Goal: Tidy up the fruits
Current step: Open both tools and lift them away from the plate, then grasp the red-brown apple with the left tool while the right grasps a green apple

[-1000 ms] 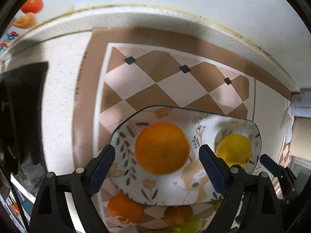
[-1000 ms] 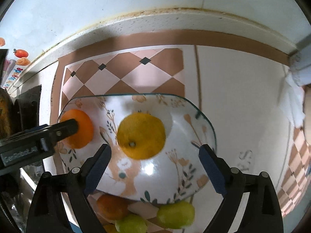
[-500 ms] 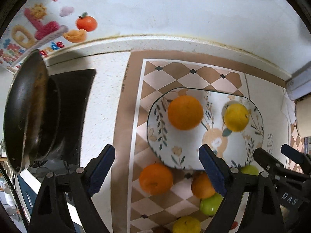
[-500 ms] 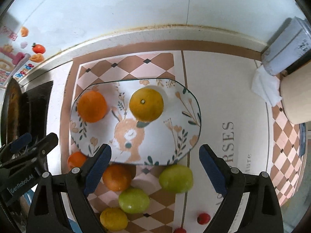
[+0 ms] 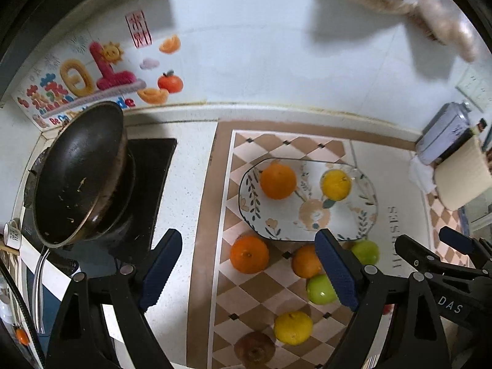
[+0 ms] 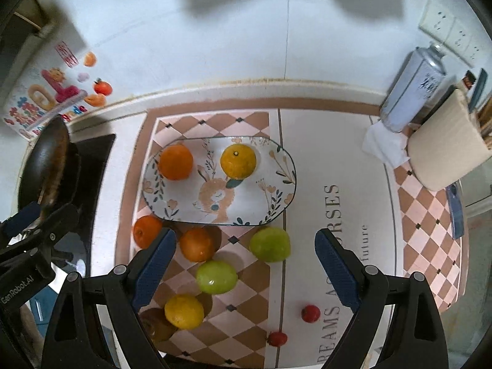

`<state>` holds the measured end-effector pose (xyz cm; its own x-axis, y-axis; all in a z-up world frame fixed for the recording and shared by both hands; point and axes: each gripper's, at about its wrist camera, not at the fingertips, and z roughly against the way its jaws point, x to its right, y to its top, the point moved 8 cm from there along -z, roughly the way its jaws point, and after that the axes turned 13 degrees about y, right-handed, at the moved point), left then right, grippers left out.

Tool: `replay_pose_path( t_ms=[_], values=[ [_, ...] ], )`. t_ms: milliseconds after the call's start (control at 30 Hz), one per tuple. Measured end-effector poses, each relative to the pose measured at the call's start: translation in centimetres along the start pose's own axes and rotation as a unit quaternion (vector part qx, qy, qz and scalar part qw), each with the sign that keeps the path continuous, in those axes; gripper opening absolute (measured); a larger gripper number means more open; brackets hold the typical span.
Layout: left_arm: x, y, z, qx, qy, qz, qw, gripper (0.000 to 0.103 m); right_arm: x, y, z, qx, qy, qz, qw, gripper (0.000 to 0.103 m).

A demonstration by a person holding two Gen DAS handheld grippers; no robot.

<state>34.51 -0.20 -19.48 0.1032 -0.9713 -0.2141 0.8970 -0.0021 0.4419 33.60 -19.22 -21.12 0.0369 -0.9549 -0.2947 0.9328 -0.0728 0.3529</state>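
Ceramic plate (image 6: 276,190): oval, printed with leaves and a rabbit, lying on the checked mat (image 6: 196,126) near the counter's back edge
On the plate: an orange (image 6: 175,162) at its left end and a yellow citrus (image 6: 238,160) near the middle — apart from each other, right end bare
In front of the plate: a second orange (image 6: 144,230) by the mat's left edge, a third orange (image 6: 196,244) just beside it, and a green apple (image 6: 270,244) at the plate's front rim
Closer to the counter's front edge: another green apple (image 6: 216,276), a yellow lemon (image 6: 184,311) and a brown kiwi (image 6: 155,327) tucked against it
Small fruit: two red ones (image 6: 310,313) and (image 6: 276,338), on the plain lettered part of the mat, apart from the pile
Left gripper (image 5: 249,272): blue pads spread wide, nothing between them, held above the second orange (image 5: 249,253) and the mat's left border
Right gripper (image 6: 246,269): also spread wide and carrying nothing — hanging over the apples
Left end of the counter: a black pan (image 5: 77,172) tilted on the stove (image 5: 153,166)
Right back corner: a spray can (image 6: 412,89), a crumpled white tissue (image 6: 384,144) and a beige container (image 6: 446,150)
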Motion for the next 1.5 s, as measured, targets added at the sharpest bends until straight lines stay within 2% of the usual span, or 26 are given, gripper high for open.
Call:
replay_pose_path(
  t_ms=[233,400,567,700,767,867,1000,1133,1200,1267,1367,1433,1500],
  values=[
    [0.0,-0.7,4.7,0.043,-0.014,-0.003,0.9990,0.088,-1.1,-1.1,5.7,0.050,-0.002,0.012,0.999,0.094],
    [-0.1,-1.4,6.8,0.063,-0.020,-0.006,0.9978,0.088,-1.5,-2.0,8.4,0.073,-0.004,0.012,0.997,0.094],
    [-0.3,-2.0,7.9,0.073,-0.026,-0.002,0.9970,0.088,-1.4,-2.8,9.5,0.090,-0.004,0.008,0.996,0.094],
    [-0.2,-2.6,7.3,0.065,-0.032,-0.003,0.9973,0.088,-0.9,-3.6,7.6,0.077,0.011,-0.001,0.997,0.094],
    [0.0,-3.2,5.6,0.040,-0.033,-0.011,0.9986,0.088,-0.6,-4.5,5.3,0.051,0.020,-0.005,0.998,0.094],
    [0.1,-4.7,2.1,-0.007,-0.029,-0.015,0.9994,0.097,-0.2,-6.2,0.9,0.001,0.051,-0.019,0.999,0.094],
    [-0.4,-7.4,-3.7,-0.080,-0.012,-0.017,0.9966,0.097,0.9,-8.6,-5.6,-0.063,0.073,-0.053,0.994,0.093],
    [-1.0,-11.0,-8.6,-0.165,-0.008,-0.008,0.9863,0.097,1.9,-10.0,-11.1,-0.106,0.094,-0.095,0.985,0.086],
    [-1.0,-12.6,-10.0,-0.193,-0.004,-0.012,0.9811,0.097,2.1,-10.3,-13.4,-0.119,0.098,-0.105,0.983,0.084],
    [-0.8,-14.0,-10.9,-0.214,-0.001,-0.016,0.9767,0.096,2.1,-10.5,-15.5,-0.134,0.101,-0.106,0.980,0.082],
    [-0.2,-15.7,-11.4,-0.242,-0.015,-0.023,0.9698,0.097,1.4,-11.0,-17.8,-0.149,0.137,-0.110,0.973,0.078],
    [0.4,-16.7,-11.5,-0.259,-0.028,-0.031,0.9650,0.097,0.6,-11.0,-18.1,-0.152,0.153,-0.102,0.971,0.063],
    [1.1,-17.7,-11.4,-0.268,-0.038,-0.043,0.9616,0.097,0.2,-11.3,-17.8,-0.154,0.141,-0.084,0.974,0.063]
  ],
)
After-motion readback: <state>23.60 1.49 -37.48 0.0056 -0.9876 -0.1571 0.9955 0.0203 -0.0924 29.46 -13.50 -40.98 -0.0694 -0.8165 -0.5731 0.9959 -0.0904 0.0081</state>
